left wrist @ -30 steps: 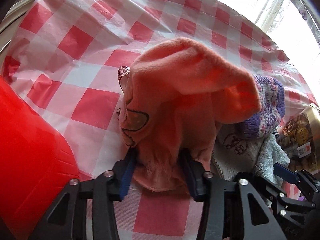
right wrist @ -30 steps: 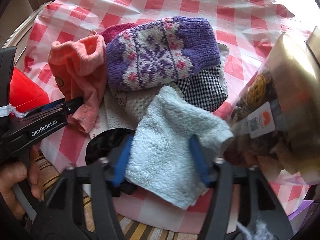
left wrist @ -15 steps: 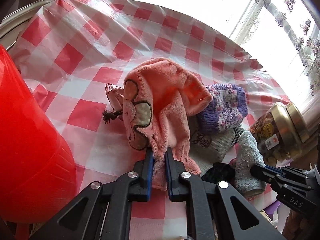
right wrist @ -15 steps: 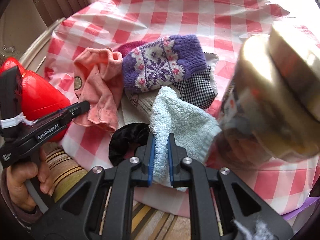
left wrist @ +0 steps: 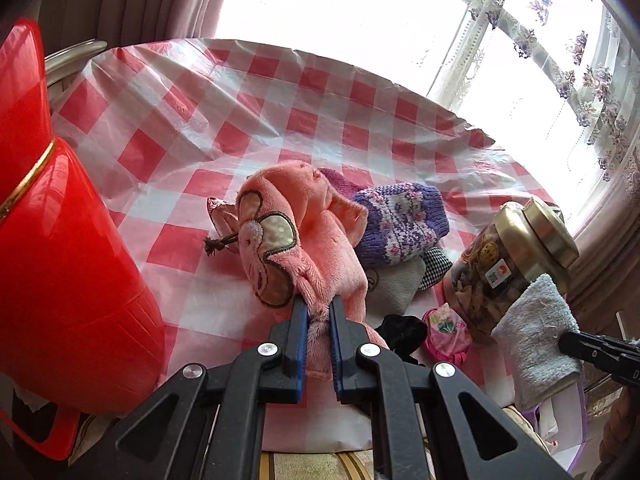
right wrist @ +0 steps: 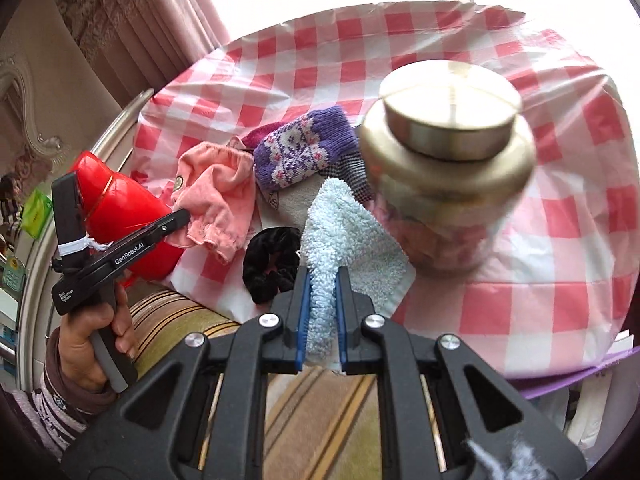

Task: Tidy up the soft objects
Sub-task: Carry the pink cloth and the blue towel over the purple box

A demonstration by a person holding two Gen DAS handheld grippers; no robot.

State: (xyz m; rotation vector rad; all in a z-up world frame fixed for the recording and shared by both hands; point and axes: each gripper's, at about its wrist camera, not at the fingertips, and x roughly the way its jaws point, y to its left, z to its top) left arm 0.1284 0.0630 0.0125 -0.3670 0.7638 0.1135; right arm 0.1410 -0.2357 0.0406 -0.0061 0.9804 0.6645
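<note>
A glossy red plastic jug (left wrist: 60, 264) fills the left wrist view's left edge, on a red-and-white checked plastic tablecloth (left wrist: 248, 120) before a bright curtained window (left wrist: 520, 40). At centre, the left gripper (left wrist: 319, 312) pinches a peach plush cloth (left wrist: 312, 232). Only the right wrist view shows the right gripper (right wrist: 322, 280) clamping a pale blue terry cloth (right wrist: 340, 236) lower centre, beside a gold-lidded glass jar (right wrist: 448, 140).

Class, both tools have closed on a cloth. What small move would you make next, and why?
Probably lift both a little further to clear the pile. The left tool pinches the pink cloth, whose folds touch the purple knit. The right tool holds the pale blue towel close by the glass jar.
</note>
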